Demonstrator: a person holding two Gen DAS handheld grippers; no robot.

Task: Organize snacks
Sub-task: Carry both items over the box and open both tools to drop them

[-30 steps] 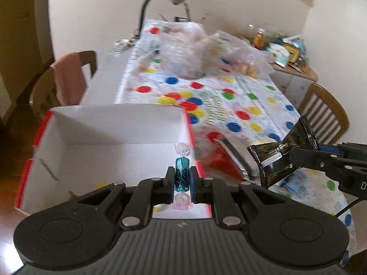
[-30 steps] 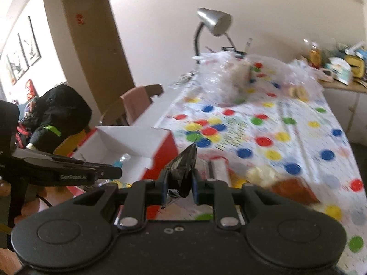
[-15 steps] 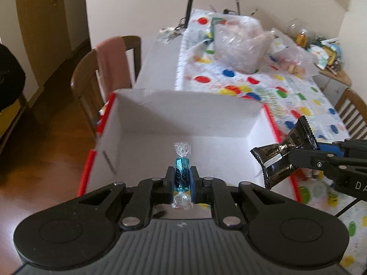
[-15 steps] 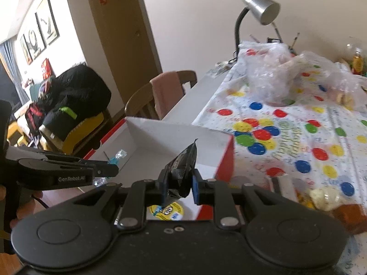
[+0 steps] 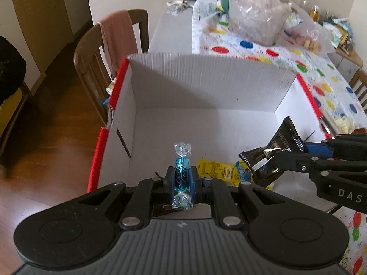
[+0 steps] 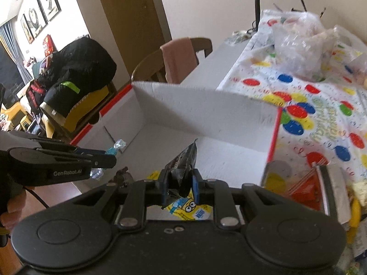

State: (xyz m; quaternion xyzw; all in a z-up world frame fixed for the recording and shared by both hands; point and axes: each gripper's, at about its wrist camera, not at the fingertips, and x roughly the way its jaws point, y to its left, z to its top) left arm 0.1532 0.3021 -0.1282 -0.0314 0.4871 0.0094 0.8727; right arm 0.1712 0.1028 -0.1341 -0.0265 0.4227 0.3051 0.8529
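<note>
Since the earlier frames, both grippers have been carried from the worktop side to a place over the open white cardboard box [image 5: 206,96], and more of its floor is now seen. The left gripper [image 5: 182,180] is closed on a blue twist-wrapped candy [image 5: 181,171], which is held upright between the pads above the near part of the box. The right gripper [image 6: 179,184] is clamped on a black snack packet [image 6: 183,162], whose crimped end is raised over the box's near right side. A yellow cartoon-printed packet [image 6: 187,207] is seen lying on the box floor, under both grippers. The rest of the white floor, toward the box's far wall, is bare. To the left of the box, a wooden chair [image 5: 91,68] with a pink cloth [image 5: 119,36] draped over its back is seen. To the right of the box and behind it, the worktop is covered by a dotted tablecloth [image 6: 321,105]. Clear plastic bags [image 5: 254,20] are seen well beyond the box's far wall, on the tablecloth.
</note>
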